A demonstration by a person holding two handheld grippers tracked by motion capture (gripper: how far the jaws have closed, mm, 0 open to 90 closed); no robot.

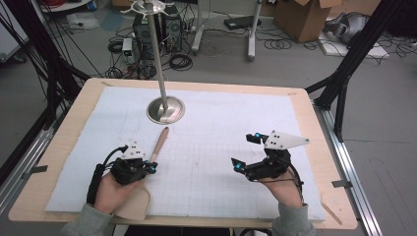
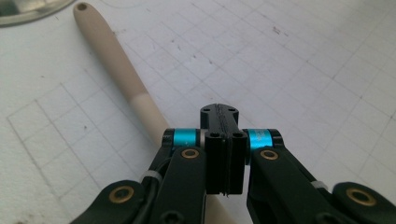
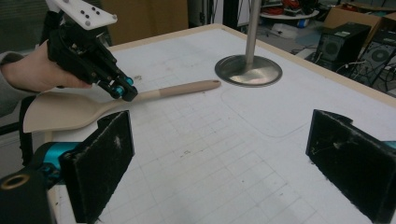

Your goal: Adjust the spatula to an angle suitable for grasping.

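Spatula (image 1: 156, 145): beige, flat near the counter's (image 1: 74, 123) front-left corner, handle toward the metal stand base (image 1: 166, 109); left tool (image 1: 147, 167) clenched empty just above its handle, right tool (image 1: 246, 151) released; approach step, next needs jaws opened astride handle.

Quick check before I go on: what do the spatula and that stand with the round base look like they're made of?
The spatula: matte beige with a soft, even surface, which suggests silicone or plastic; the handle end is a slightly darker tan and could be wood. I can't tell for certain. The stand: a shiny, silvery pole and disc base with reflections, most likely polished metal such as steel.
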